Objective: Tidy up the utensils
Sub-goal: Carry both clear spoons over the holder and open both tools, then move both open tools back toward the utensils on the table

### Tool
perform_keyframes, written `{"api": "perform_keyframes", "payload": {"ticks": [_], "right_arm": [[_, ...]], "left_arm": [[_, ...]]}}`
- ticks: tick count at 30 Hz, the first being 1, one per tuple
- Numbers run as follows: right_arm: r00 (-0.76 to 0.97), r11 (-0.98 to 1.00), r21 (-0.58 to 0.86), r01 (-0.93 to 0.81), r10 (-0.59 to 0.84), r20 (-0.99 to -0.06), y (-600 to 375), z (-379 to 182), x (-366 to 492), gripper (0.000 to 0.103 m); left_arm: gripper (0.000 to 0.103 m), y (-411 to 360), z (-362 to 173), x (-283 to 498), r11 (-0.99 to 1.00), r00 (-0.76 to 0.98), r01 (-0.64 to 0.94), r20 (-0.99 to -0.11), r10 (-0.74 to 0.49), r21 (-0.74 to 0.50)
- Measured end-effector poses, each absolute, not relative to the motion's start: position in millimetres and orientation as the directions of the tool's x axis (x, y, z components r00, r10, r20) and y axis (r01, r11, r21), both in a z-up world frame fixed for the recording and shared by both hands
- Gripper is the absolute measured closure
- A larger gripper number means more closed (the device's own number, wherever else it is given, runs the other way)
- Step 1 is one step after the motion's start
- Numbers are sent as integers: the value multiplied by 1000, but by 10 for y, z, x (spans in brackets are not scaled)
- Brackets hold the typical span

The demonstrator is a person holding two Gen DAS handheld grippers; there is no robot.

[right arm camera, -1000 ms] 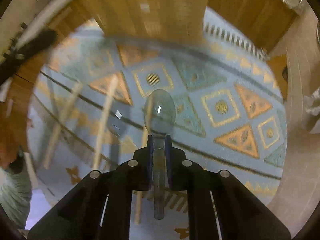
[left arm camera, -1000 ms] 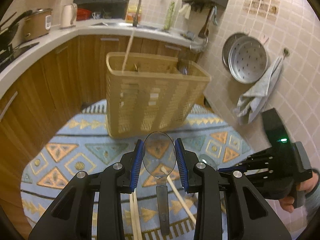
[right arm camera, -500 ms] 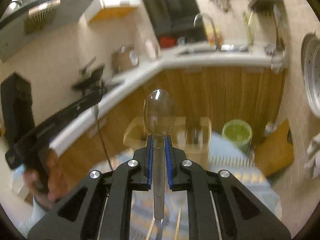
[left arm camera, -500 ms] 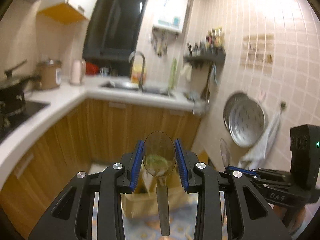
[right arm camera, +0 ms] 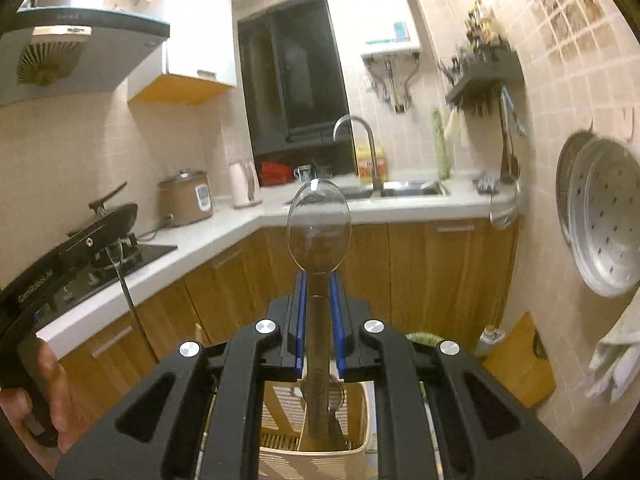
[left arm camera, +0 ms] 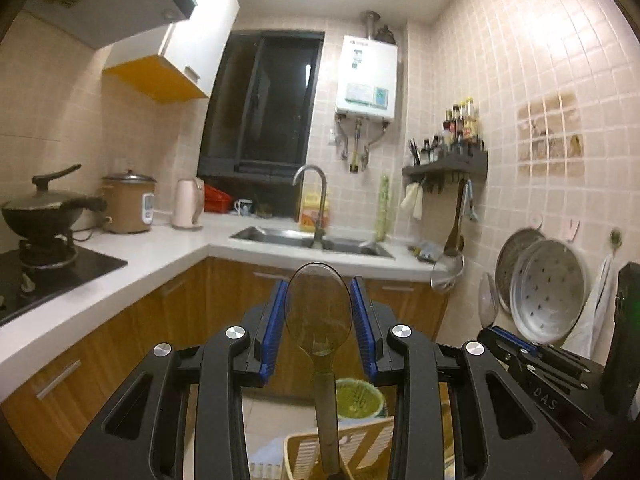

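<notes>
Both clear plastic spoons look light, stiff and slick. Left hand-held gripper (left arm camera: 319, 322) pinches one spoon (left arm camera: 319, 312) by its bowl; right hand-held gripper (right arm camera: 319, 312) pinches the other spoon (right arm camera: 319, 232) by its neck, above the beige utensil basket (right arm camera: 352, 456).

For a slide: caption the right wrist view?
Right gripper clamps a clear spoon by its handle above a beige basket.

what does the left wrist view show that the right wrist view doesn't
Only the left wrist view: the left tool with its pads around a clear spoon's bowl, and the right tool from the side at lower right.

Only the right wrist view: the right tool shut on its spoon's handle, a hand holding the left tool at lower left, and a cutting board against the wall.

Both: the sink, rice cooker and basket below.
</notes>
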State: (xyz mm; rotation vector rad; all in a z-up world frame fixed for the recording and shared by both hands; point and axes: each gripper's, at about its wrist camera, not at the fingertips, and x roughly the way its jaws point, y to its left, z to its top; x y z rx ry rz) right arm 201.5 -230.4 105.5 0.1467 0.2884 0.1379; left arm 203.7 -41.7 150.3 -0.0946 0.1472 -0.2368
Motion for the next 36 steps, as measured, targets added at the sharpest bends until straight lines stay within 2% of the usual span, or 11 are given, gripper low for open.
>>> {"api": "perform_keyframes", "payload": {"ticks": [12,13,14,15,16,20,23,25,27,29,36], "right_arm": [[945,983,128,-130,162,-285,-2320,686,1890,90],[938,981,128,-144,176,-298,-2332,678,1848,86],[933,980,125,-153,185,-308,-2337,678,1809,66],[930,980,118,-160,190,-313,-2354,678,1736,35],[937,981,111,-158,184,-297,-2376,686,1652,27],[928,982,53,-181,188,-322,-2404,776,1343,26],[918,983,-7,-184,169,-360,-2382,877,1097,26],[903,980,-49,-191,156,-401,-2341,931,980,20],[884,979,-79,-187,133,-448,-2309,958,842,8],[861,977,-75,-201,140,-489,-2301,954,747,8],[632,974,-7,-225,141,-762,-2274,581,778,8]], "left_arm": [[69,-414,1181,2018,974,962,211,-159,-223,-88],[64,-404,1183,1993,974,961,213,-160,-223,-78],[51,-386,1183,1967,973,961,218,-160,-227,-73],[47,-356,1189,1909,974,962,217,-154,-225,-70],[47,-339,1197,1873,974,963,216,-151,-224,-67],[44,-218,1258,1697,966,951,244,-175,-256,-86],[33,-88,1347,1523,960,939,258,-205,-277,-113],[31,32,1413,1394,953,921,267,-253,-295,-141],[30,98,1415,1332,950,897,272,-315,-309,-155],[30,168,1358,1271,944,850,278,-413,-327,-175],[29,198,701,1217,935,643,294,-683,-347,-198]]}}
